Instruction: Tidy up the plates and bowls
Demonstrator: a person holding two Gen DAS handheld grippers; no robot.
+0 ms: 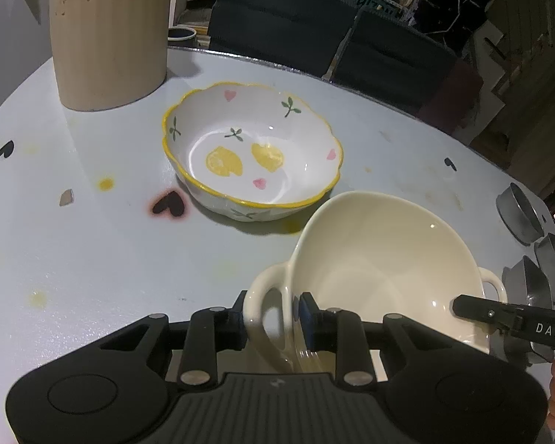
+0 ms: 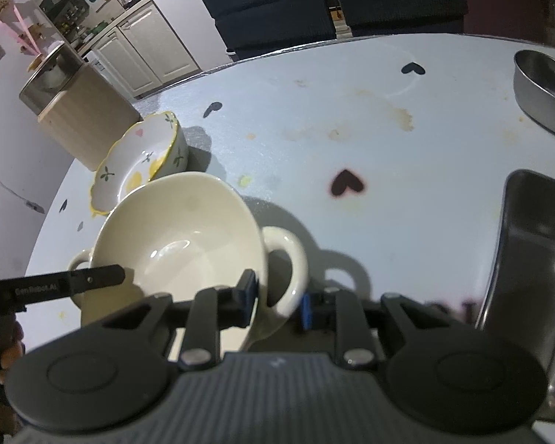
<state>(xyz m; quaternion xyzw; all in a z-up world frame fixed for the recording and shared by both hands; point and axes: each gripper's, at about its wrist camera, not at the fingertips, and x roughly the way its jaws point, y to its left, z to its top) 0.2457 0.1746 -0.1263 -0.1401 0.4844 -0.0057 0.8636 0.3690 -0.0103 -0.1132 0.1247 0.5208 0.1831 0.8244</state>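
Note:
A cream two-handled bowl [image 1: 370,259] [image 2: 177,222] is gripped from both sides and tilts a little. My left gripper [image 1: 272,316] is shut on one loop handle [image 1: 262,296]; its fingers [image 2: 74,281] show in the right wrist view by the bowl's far side. My right gripper [image 2: 277,301] is shut on the opposite handle [image 2: 290,259], and its fingers [image 1: 499,314] reach in from the right in the left wrist view. Just beyond stands a white bowl with a scalloped yellow rim and lemon pattern [image 1: 251,148] [image 2: 140,162], upright on the table.
The pale table [image 1: 92,259] [image 2: 351,129] carries heart stickers and stains. A ribbed beige container [image 1: 107,37] [image 2: 85,122] stands behind the lemon bowl. A round metal pan [image 2: 544,92] and a metal tray [image 2: 529,259] lie on the right. Dark chairs [image 1: 277,18] line the far edge.

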